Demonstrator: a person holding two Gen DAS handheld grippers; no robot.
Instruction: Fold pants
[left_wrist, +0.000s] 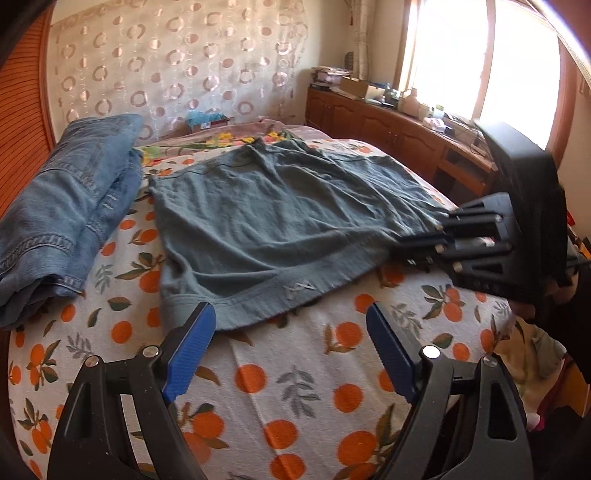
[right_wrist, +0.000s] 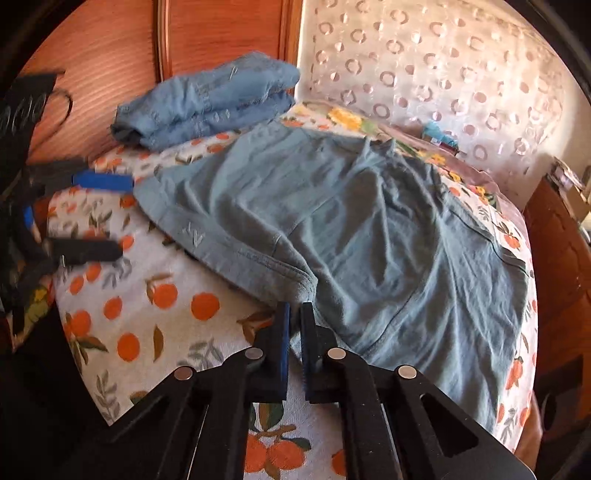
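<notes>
Grey-green pants (right_wrist: 332, 221) lie mid-frame on the bed (right_wrist: 155, 325). Right gripper (right_wrist: 294, 317) seems pinched on their hem; left gripper (left_wrist: 291, 317) gapes empty. A thin pinch could slip when lifted

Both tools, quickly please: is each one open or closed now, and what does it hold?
Left tool: open, holding nothing.
Right tool: closed on the edge of the grey-green pants.

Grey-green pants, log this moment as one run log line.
pants: flat on bed | left gripper: open, at waistband | right gripper: shut on pants edge | jeans: folded, beside
</notes>
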